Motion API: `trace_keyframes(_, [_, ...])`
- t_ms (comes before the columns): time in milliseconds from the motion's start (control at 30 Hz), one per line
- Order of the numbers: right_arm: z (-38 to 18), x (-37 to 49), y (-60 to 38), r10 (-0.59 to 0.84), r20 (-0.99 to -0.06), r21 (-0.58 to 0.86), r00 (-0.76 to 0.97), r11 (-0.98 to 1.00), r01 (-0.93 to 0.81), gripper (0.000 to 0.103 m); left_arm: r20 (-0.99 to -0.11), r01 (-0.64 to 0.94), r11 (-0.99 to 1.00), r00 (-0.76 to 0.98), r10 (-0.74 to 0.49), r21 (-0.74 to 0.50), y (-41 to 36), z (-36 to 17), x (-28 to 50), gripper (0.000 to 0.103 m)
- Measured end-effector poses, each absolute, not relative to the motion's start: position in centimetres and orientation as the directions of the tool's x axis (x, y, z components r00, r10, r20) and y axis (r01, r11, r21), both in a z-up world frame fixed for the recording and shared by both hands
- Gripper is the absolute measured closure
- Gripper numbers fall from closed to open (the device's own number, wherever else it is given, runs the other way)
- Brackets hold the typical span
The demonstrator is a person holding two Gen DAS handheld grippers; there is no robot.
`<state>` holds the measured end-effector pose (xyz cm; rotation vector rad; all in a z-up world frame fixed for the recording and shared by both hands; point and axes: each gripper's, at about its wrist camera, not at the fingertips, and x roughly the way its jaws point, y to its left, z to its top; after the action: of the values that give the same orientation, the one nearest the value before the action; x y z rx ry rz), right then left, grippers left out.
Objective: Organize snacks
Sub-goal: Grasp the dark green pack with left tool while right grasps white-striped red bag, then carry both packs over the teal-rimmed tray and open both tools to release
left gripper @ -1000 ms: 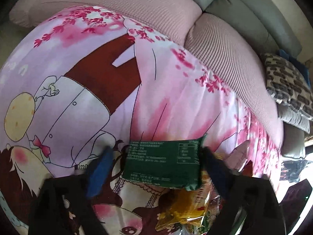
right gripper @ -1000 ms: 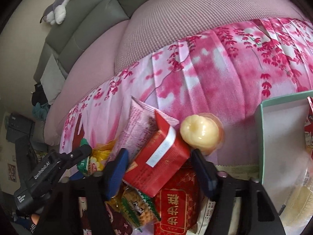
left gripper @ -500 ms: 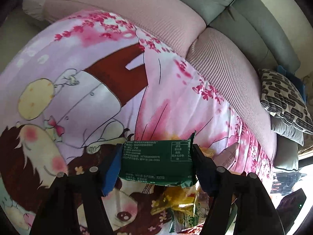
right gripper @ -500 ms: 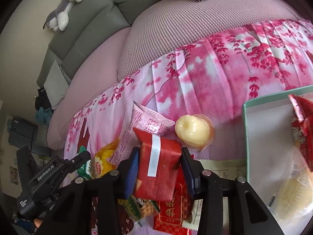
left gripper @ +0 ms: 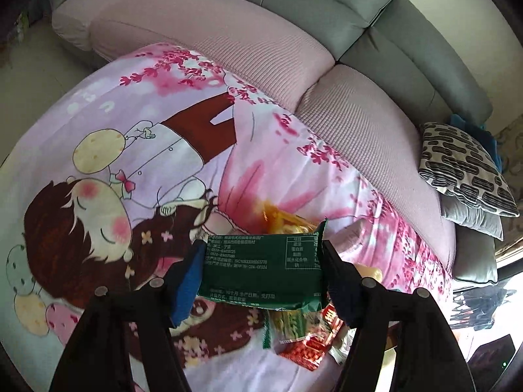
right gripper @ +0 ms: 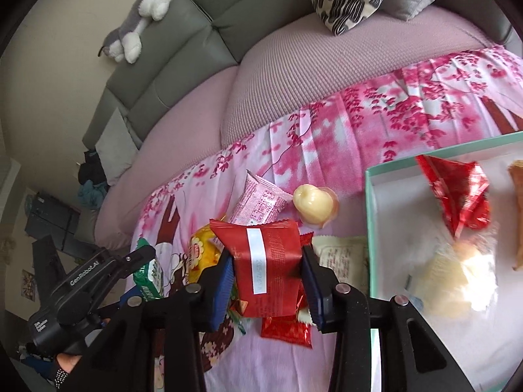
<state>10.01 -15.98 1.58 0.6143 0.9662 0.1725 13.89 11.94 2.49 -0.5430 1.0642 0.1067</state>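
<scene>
My left gripper [left gripper: 263, 248] is shut on a dark green snack packet [left gripper: 261, 271], held flat above the cartoon-printed cloth [left gripper: 130, 163]. In the right wrist view the same gripper [right gripper: 143, 258] shows at lower left with the green packet [right gripper: 152, 276]. My right gripper [right gripper: 268, 254] is shut on a red packet with a white stripe [right gripper: 268, 271], lifted over the snack pile. Below it lie a pink packet [right gripper: 261, 202], a pale yellow jelly cup [right gripper: 313, 205], a yellow packet [right gripper: 202, 251] and a flat red packet [right gripper: 287, 330].
A teal-rimmed white box [right gripper: 369, 215] at the right holds a red packet [right gripper: 457, 192] and a pale bag [right gripper: 457, 281]. A pink-covered sofa [left gripper: 359, 124] runs behind the cloth, with a patterned cushion [left gripper: 464, 166] and a plush toy [right gripper: 137, 29] on it.
Both grippers shut on their packets, the left on the green one and the right on the red one. Both then rose from the cloth and pile with the packets held.
</scene>
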Motion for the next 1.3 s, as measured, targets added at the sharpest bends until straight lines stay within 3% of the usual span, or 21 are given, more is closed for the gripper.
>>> trace_keyframes(767, [5.9, 2.8, -26.7, 0.246, -0.667, 0.562, 0.703, 0.786, 0.258, 0.061, -0.838, -0.071, 0.952, 0.496, -0.226, -0.299, -0.7, 4.7, 10.9, 0.033])
trace_keyframes(1067, [5.0, 0.0, -34.3, 0.09, -0.695, 0.534, 0.713, 0.728, 0.429, 0.061, -0.839, 0.123, 0.951, 0.447, -0.31, -0.285, -9.0, 4.0, 10.9, 0.033])
trace_keyframes(1300, [3.5, -1.0, -38.2, 0.001, -0.74, 0.485, 0.673, 0.694, 0.532, 0.061, -0.84, 0.165, 0.957, 0.459, -0.29, -0.24, -11.8, 3.0, 12.7, 0.033])
